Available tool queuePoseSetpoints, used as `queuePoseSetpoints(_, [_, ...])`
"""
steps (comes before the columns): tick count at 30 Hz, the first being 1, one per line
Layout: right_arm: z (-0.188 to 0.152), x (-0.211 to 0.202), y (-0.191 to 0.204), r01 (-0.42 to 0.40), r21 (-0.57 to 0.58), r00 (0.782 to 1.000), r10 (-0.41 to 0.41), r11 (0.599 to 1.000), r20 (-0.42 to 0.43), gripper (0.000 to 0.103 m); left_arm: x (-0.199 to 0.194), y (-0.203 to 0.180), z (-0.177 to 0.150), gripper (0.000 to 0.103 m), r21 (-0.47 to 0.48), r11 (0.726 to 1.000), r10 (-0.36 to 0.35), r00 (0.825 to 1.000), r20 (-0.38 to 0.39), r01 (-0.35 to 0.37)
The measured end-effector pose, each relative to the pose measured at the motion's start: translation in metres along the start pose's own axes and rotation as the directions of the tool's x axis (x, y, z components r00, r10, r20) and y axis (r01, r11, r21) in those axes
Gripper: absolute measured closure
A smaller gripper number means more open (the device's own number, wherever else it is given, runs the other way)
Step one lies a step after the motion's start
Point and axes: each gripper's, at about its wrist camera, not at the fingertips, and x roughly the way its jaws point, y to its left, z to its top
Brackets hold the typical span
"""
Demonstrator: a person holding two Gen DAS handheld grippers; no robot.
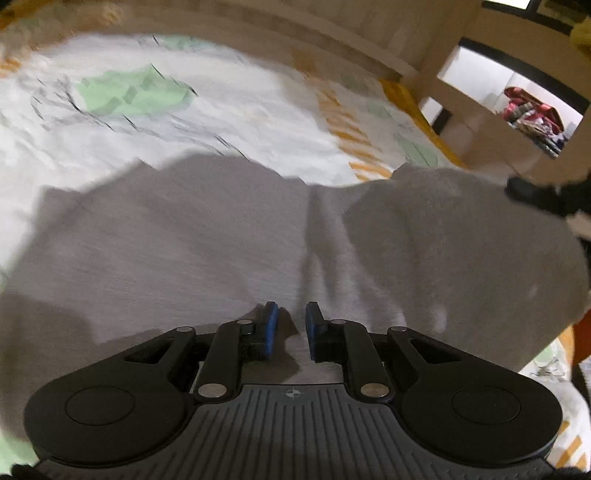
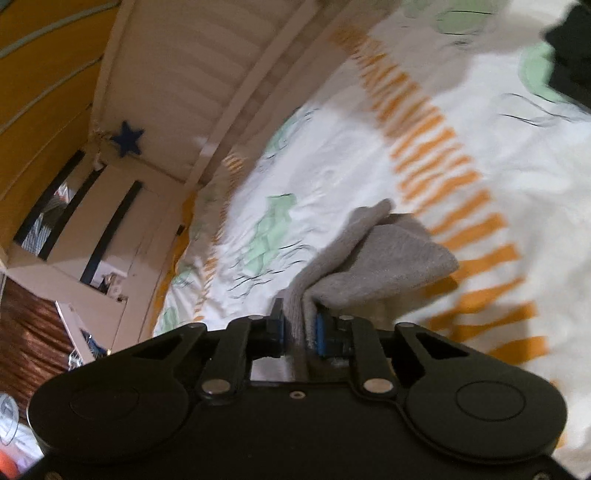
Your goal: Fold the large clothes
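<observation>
A large grey garment lies spread over a bed cover that is white with green and orange print. My left gripper sits low over the garment, its blue pads close together with a ridge of the grey fabric running out from between them. In the right wrist view my right gripper is shut on a bunched corner of the grey garment, lifted clear of the bed cover. The lifted corner hangs in folds just past the fingertips. A dark blurred shape touches the garment's far right edge.
A pale wooden bed frame borders the far side. A shelf unit with colourful items stands at the right. The right wrist view shows a white slatted panel, a blue star and a dark object on the bed.
</observation>
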Motion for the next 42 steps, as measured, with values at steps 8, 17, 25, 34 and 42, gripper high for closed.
queuePoseSetpoints(8, [-0.018,0.089,0.083,-0.135,-0.069,0.98,0.123,0.988,-0.156,0.077,-0.073,0.057,-0.011,0.085,-0.089,0.988,0.139,0.983,0.122,-0.129])
queuePoseSetpoints(17, [-0.087,0.221,0.104,-0.134,-0.059,0.926,0.104,0.989,-0.362,0.076,-0.113,0.103,-0.023,0.084,-0.239,0.945,0.262,0.956,0.135,-0.226])
queuePoseSetpoints(25, [-0.103,0.226,0.107,-0.242,-0.118,0.889,0.171,0.963,-0.425,0.039,-0.135,0.092,-0.026,0.084,-0.213,0.942,0.302,0.929,0.212,-0.258])
queuePoseSetpoints(34, [-0.053,0.128,0.107,-0.319,-0.194,0.942,0.287,0.928,-0.177,0.028,-0.15,0.036,0.0,0.073,-0.027,0.974,0.216,0.897,0.385,-0.223])
queuePoseSetpoints(42, [-0.055,0.087,0.079,0.016,-0.375,1.0,-0.007,0.927,0.025,0.058,-0.059,0.03,0.026,0.073,0.087,0.978,0.164,0.957,0.241,-0.189])
